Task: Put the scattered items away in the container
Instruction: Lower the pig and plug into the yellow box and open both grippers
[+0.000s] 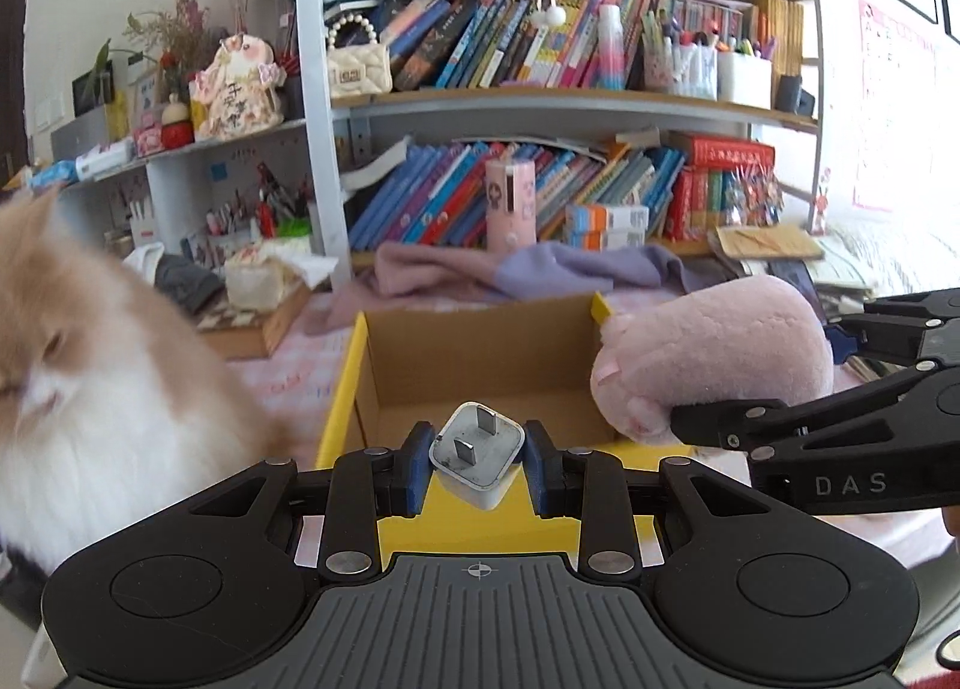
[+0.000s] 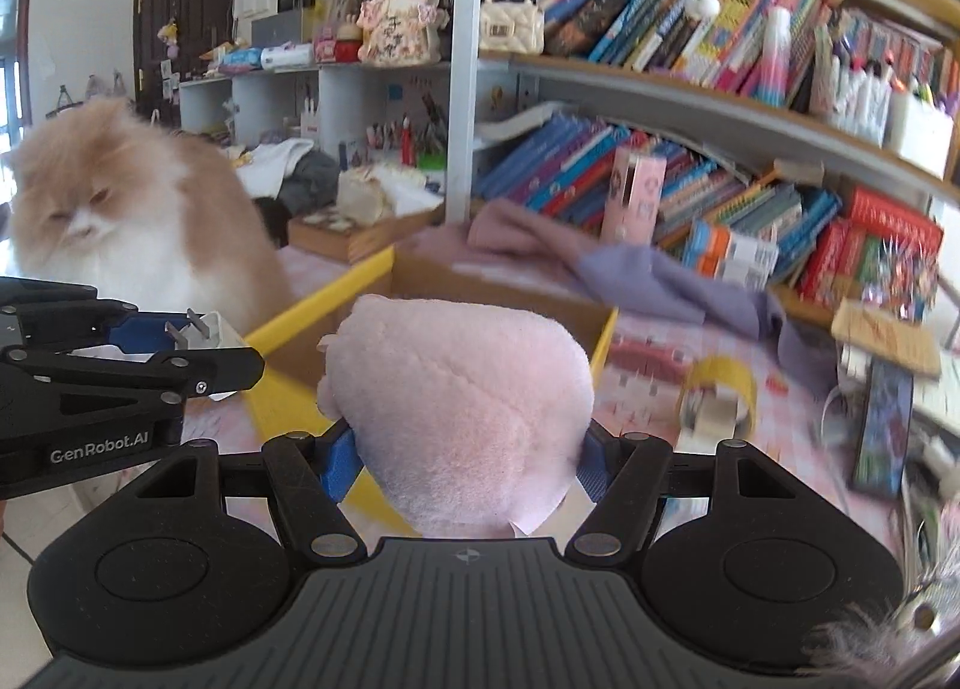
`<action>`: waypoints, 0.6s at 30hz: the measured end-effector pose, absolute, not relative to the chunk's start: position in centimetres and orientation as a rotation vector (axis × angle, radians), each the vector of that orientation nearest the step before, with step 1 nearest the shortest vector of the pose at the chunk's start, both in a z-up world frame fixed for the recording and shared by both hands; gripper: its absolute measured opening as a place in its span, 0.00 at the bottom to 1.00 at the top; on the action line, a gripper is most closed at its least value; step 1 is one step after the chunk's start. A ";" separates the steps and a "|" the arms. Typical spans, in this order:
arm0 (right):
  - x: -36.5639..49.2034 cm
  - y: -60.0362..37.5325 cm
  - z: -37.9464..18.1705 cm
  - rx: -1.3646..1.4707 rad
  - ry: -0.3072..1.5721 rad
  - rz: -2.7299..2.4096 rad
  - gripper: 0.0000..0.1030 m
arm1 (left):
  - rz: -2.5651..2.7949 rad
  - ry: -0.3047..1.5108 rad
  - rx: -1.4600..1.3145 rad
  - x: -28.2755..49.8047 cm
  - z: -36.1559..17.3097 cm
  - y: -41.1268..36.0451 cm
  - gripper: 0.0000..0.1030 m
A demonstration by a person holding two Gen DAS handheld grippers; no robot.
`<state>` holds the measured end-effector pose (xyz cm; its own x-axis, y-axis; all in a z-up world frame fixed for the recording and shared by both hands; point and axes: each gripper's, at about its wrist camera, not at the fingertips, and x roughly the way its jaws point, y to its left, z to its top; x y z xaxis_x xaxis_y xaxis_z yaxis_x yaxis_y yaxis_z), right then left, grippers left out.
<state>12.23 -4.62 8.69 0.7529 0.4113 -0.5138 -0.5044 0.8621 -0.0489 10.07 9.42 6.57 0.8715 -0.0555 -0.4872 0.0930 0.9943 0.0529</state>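
An open cardboard box [image 1: 480,353] with yellow flaps stands on the pink tablecloth; it also shows in the right wrist view [image 2: 492,287]. My left gripper [image 1: 478,464] is shut on a white plug charger [image 1: 477,455], prongs up, above the box's near flap. My right gripper [image 2: 468,461] is shut on a pink plush toy [image 2: 462,407] and holds it at the box's near right corner. In the left wrist view the plush [image 1: 714,353] hangs over the box's right edge. The charger [image 2: 204,329] shows at the left in the right wrist view.
An orange and white cat [image 1: 102,389] sits close to the box's left side, also in the right wrist view [image 2: 138,209]. A yellow tape roll [image 2: 720,395] lies right of the box. Purple cloths [image 1: 528,266] lie behind it. Bookshelves [image 1: 570,107] line the back.
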 end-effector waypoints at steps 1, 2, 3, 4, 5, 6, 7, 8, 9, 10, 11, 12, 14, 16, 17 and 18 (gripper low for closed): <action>13.2 -4.4 8.9 -0.197 0.506 0.505 0.64 | -0.077 0.500 0.083 10.9 6.7 9.5 0.29; 14.3 -4.1 8.9 -0.210 0.500 0.508 0.64 | -0.077 0.495 0.094 11.7 6.9 9.5 0.29; 15.3 -3.8 9.0 -0.225 0.494 0.509 0.64 | -0.077 0.491 0.105 12.6 7.1 9.4 0.29; 16.4 -3.6 8.9 -0.239 0.492 0.511 0.64 | -0.077 0.489 0.115 13.5 7.2 9.5 0.29; 17.5 -3.2 8.8 -0.255 0.493 0.518 0.64 | -0.074 0.489 0.123 14.5 7.2 9.5 0.29; 18.7 -2.9 8.6 -0.273 0.496 0.522 0.64 | -0.074 0.493 0.129 15.6 7.2 9.5 0.29; 19.8 -2.5 8.3 -0.295 0.506 0.528 0.64 | -0.073 0.501 0.134 16.6 7.0 9.5 0.29; 20.9 -2.2 7.9 -0.315 0.519 0.537 0.65 | -0.070 0.512 0.137 17.6 6.7 9.5 0.29; 22.0 -1.8 7.4 -0.333 0.532 0.548 0.65 | -0.070 0.529 0.139 18.7 6.3 9.5 0.29; 23.1 -1.3 6.8 -0.358 0.550 0.563 0.65 | -0.069 0.549 0.139 19.8 5.9 9.5 0.29; 23.9 -0.9 6.1 -0.384 0.567 0.573 0.65 | -0.068 0.571 0.140 20.7 5.3 9.5 0.29; 24.8 -0.4 5.5 -0.412 0.586 0.589 0.65 | -0.070 0.595 0.144 21.7 4.8 9.6 0.29; 26.1 0.3 4.1 -0.464 0.616 0.623 0.65 | -0.078 0.641 0.167 23.5 3.8 9.6 0.29; 27.3 1.1 3.0 -0.525 0.639 0.659 0.65 | -0.092 0.684 0.213 25.2 2.9 9.6 0.29; 27.8 1.5 2.5 -0.559 0.647 0.677 0.65 | -0.102 0.706 0.237 26.0 2.6 9.5 0.29; 28.3 1.9 2.0 -0.591 0.652 0.693 0.65 | -0.116 0.730 0.255 26.8 2.2 9.4 0.29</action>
<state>28.33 1.86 2.03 0.5928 0.3836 -0.7081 -0.7304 0.6265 -0.2721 26.83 9.43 2.18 0.7405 -0.0159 -0.6719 0.1926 0.9628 0.1895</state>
